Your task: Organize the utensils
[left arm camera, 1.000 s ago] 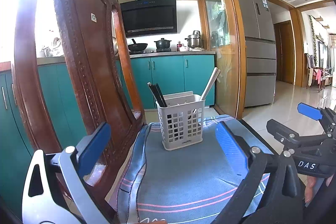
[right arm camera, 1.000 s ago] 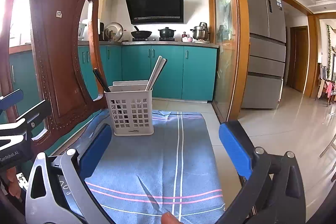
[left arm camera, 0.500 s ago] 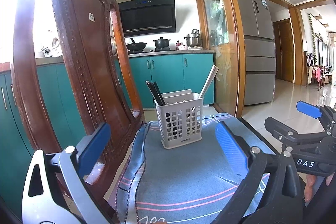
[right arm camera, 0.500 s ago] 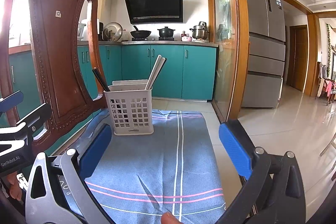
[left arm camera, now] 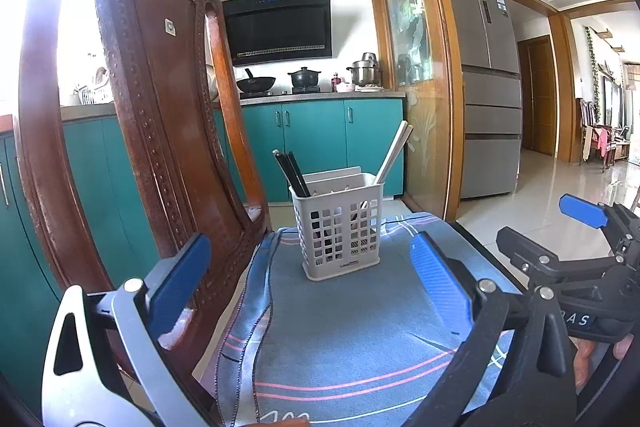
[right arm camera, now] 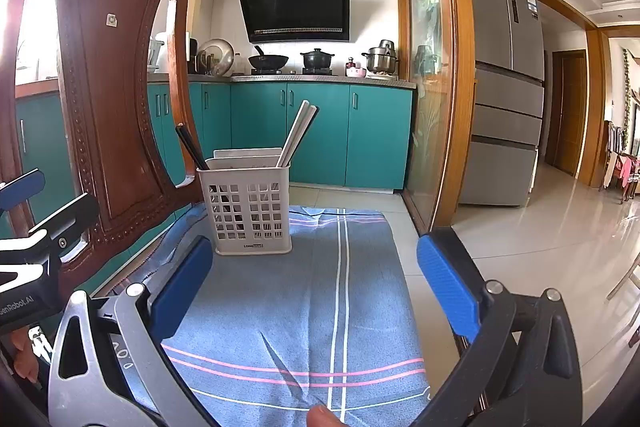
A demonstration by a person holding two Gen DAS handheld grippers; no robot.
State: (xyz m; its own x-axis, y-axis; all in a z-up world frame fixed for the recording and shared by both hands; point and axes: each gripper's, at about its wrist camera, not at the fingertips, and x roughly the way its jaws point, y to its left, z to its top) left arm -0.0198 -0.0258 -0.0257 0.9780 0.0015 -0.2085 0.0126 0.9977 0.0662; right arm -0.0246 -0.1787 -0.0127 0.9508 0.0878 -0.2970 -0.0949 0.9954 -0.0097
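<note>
A white slotted utensil basket [left arm camera: 338, 227] stands upright at the far end of a blue striped cloth [left arm camera: 352, 327]; it also shows in the right wrist view [right arm camera: 250, 205]. Black chopsticks [left arm camera: 291, 171] lean out of its left side and white chopsticks [left arm camera: 394, 151] out of its right side. My left gripper [left arm camera: 310, 285] is open and empty, well short of the basket. My right gripper [right arm camera: 314, 287] is open and empty, also short of the basket; it also shows at the right of the left wrist view [left arm camera: 568, 247].
A carved wooden chair back [left arm camera: 160, 131] rises close on the left of the cloth [right arm camera: 112, 99]. The table's right edge [right arm camera: 404, 267] drops to a tiled floor. Teal cabinets, a stove and a fridge stand far behind.
The left gripper has drifted slightly, so the basket sits a little left and higher in its view. The right gripper has barely moved. Both stay open.
</note>
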